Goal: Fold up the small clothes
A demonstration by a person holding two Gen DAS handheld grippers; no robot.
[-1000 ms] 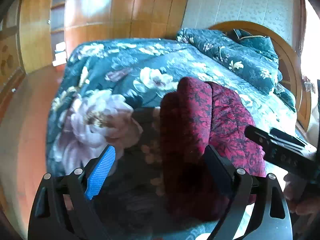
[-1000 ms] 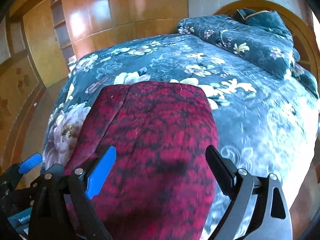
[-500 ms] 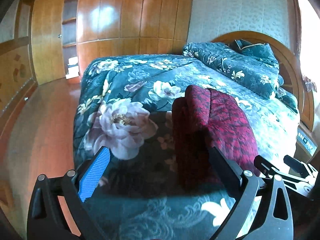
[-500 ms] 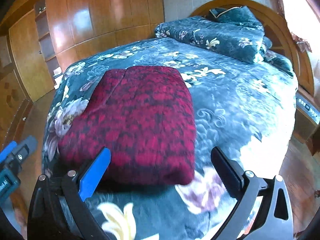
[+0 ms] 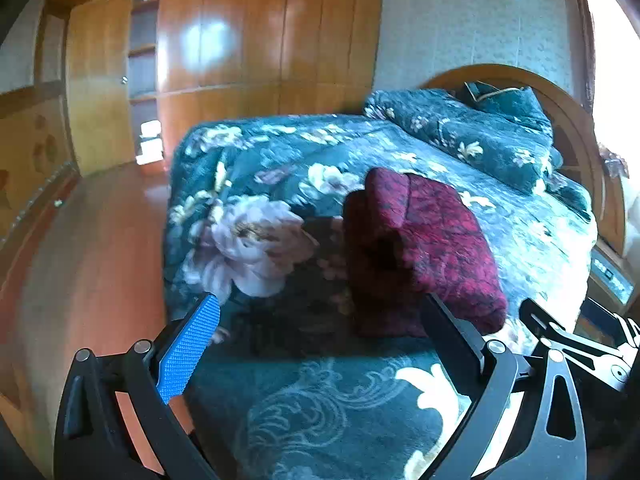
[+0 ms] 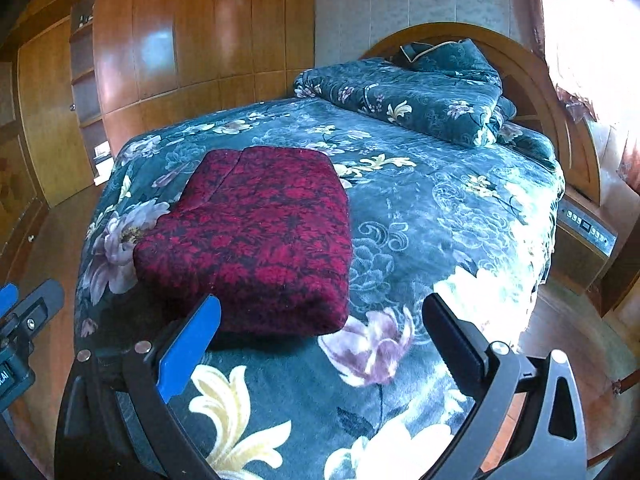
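A red-and-black patterned garment point(image 6: 260, 232) lies folded into a thick rectangle on the floral bedspread point(image 6: 440, 208). It also shows in the left wrist view point(image 5: 420, 248), seen from its stacked left edge. My left gripper point(image 5: 320, 336) is open and empty, held back from the garment near the bed's front edge. My right gripper point(image 6: 320, 340) is open and empty, just in front of the garment's near edge and apart from it. The right gripper's body shows at the right of the left wrist view point(image 5: 580, 344).
A folded floral quilt point(image 6: 420, 92) and pillow lie by the curved wooden headboard point(image 6: 532, 80). Wooden wardrobes point(image 5: 260, 40) line the back wall. Wooden floor point(image 5: 80, 260) lies left of the bed. A bedside unit point(image 6: 584, 236) stands at the right.
Both grippers have pulled back and up from the folded garment, which now lies free on the bed and looks smaller in both views.
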